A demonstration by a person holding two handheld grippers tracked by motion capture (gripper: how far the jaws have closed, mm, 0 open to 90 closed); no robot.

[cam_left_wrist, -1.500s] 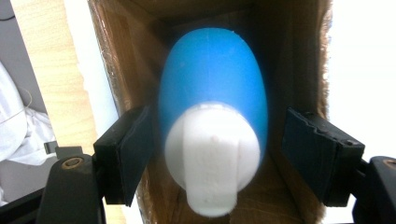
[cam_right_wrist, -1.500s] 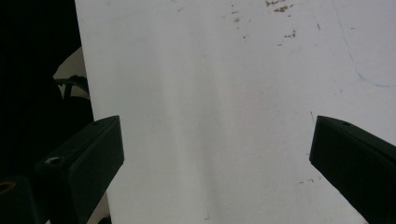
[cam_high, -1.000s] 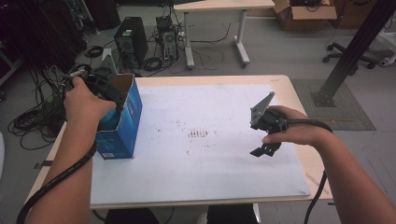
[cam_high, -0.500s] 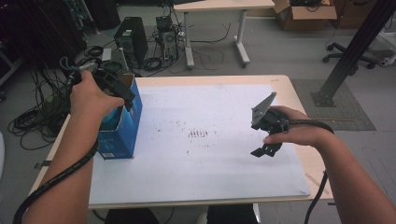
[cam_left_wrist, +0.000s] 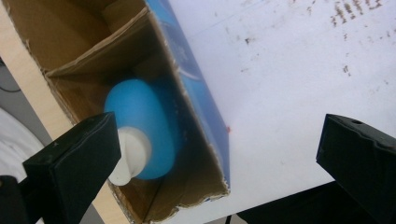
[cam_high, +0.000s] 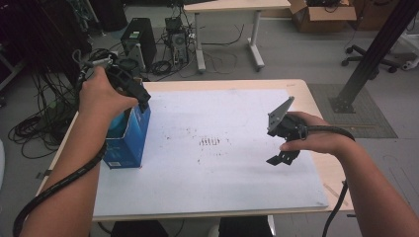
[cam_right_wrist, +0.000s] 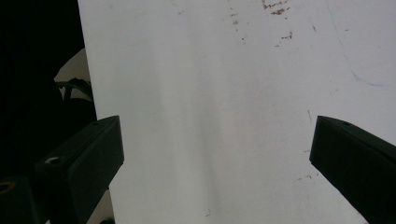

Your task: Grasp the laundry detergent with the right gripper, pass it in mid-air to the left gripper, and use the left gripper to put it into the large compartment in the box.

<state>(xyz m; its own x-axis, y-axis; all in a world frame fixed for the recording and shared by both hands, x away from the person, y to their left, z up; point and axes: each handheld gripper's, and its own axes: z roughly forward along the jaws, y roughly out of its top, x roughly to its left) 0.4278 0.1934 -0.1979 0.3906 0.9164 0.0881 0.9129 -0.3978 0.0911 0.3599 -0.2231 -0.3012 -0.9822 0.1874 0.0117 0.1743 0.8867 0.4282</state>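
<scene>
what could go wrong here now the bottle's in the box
1. The left gripper hangs close above the blue box, its jaws just opened with nothing between them; pulling away, a jaw might clip the torn cardboard rim and tip the box.
2. The blue bottle leans against the box wall, so it may shift.
3. The box stands near the table edge; a nudge could push it off.

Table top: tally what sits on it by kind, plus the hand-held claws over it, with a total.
Blue cardboard box: 1
Blue bottle with a white cap, lying inside the box: 1
White sheet covering the table: 1
Claws: 2, the left claw open above the box, the right claw open over the sheet
Total: 5
</scene>
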